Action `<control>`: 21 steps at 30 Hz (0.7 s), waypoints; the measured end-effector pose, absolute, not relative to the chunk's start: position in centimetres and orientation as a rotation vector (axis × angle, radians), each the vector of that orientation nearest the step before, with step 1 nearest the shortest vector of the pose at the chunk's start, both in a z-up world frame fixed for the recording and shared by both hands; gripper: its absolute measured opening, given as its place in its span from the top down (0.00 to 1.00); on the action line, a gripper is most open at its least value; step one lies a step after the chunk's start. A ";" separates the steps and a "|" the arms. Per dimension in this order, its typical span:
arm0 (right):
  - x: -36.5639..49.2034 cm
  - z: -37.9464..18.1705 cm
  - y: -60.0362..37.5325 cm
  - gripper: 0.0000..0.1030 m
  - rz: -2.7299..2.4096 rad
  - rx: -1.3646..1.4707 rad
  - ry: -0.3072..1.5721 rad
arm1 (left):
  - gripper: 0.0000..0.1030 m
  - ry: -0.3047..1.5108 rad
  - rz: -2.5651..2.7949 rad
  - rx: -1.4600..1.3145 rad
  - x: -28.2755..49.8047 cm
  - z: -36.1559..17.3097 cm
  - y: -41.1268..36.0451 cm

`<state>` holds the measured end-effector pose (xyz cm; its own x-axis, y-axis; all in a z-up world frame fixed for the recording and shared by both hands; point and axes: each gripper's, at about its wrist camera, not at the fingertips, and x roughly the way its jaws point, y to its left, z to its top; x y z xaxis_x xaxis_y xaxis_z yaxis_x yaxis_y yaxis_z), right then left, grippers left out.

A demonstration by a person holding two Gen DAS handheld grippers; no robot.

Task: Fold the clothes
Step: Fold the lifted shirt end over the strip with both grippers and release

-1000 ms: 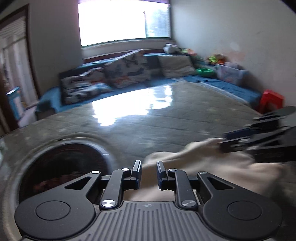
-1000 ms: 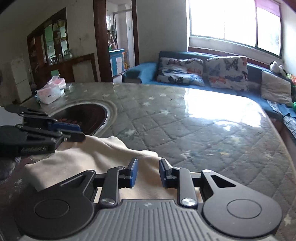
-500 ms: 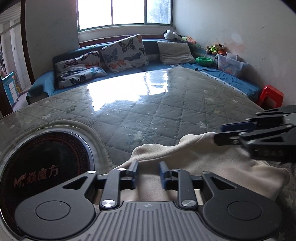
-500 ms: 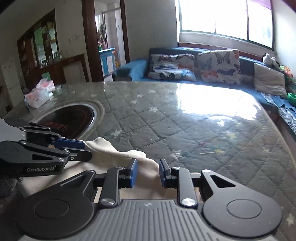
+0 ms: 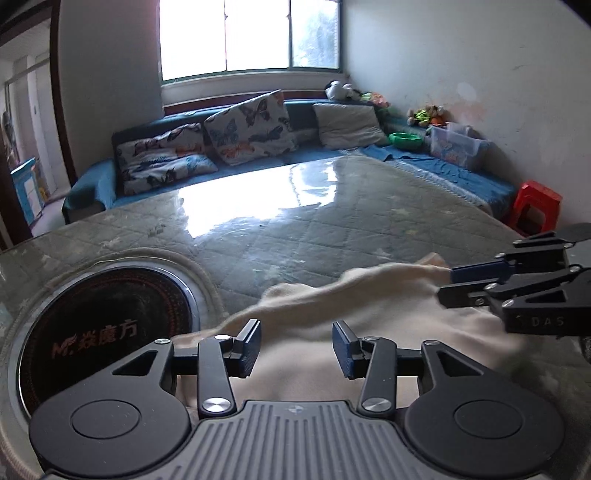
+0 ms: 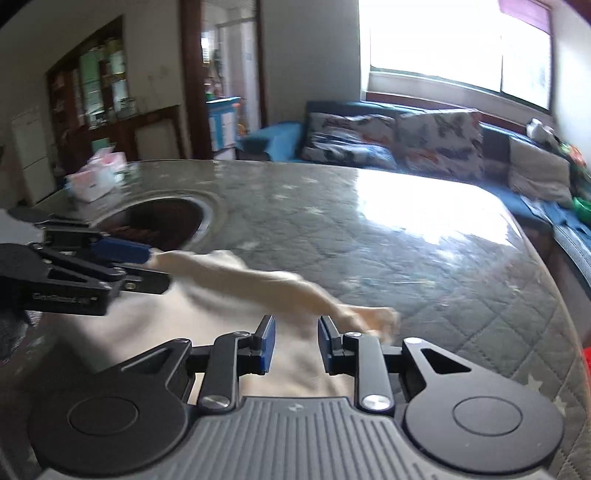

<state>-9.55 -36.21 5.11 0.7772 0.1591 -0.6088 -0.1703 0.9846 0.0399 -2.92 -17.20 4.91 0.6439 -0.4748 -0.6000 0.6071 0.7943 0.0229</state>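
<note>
I am in a home, in a lived-in living room. Ahead of me a blue sofa (image 5: pixel 295 162) runs along the wall under a bright window (image 5: pixel 251 35) and turns the corner. Butterfly-print cushions (image 5: pixel 247 129) lean on it, with a plain cushion (image 5: pixel 347 125) beside them. Soft toys (image 5: pixel 424 114), a green bowl (image 5: pixel 405 139) and a clear plastic box (image 5: pixel 456 144) crowd the sofa's far end, near a red plastic stool (image 5: pixel 535 206). I stand at a large table (image 5: pixel 332 229) with a quilted cover under glass and a round cooktop (image 5: pixel 99 332) set into it. To the other side, a dark wooden cabinet (image 6: pixel 96 107) and a doorway (image 6: pixel 229 77) lead further into the house.
</note>
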 end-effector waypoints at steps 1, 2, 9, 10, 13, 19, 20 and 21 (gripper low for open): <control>-10.1 5.2 -35.7 0.76 0.196 -0.024 0.652 | 0.56 0.605 -0.632 0.235 -3.7 4.9 -17.1; -10.7 5.4 -35.2 0.76 0.214 -0.031 0.648 | 0.56 0.596 -0.640 0.242 -4.5 4.9 -17.1; -13.9 4.4 -32.5 0.76 0.242 -0.106 0.625 | 0.57 0.603 -0.654 0.271 -7.4 2.8 -17.0; -13.9 3.9 -32.4 0.76 0.238 -0.104 0.636 | 0.57 0.611 -0.649 0.265 -7.3 2.4 -17.0; -14.1 2.7 -32.5 0.77 0.227 -0.082 0.619 | 0.56 0.606 -0.639 0.255 -7.2 1.8 -16.9; -14.8 2.9 -32.6 0.77 0.222 -0.084 0.638 | 0.57 0.648 -0.656 0.195 -6.8 1.8 -16.2; -15.0 2.9 -32.7 0.77 0.223 -0.083 0.641 | 0.57 0.652 -0.659 0.186 -7.0 1.8 -16.1; -15.2 2.9 -32.9 0.77 0.224 -0.082 0.645 | 0.57 0.650 -0.662 0.188 -7.2 1.8 -16.1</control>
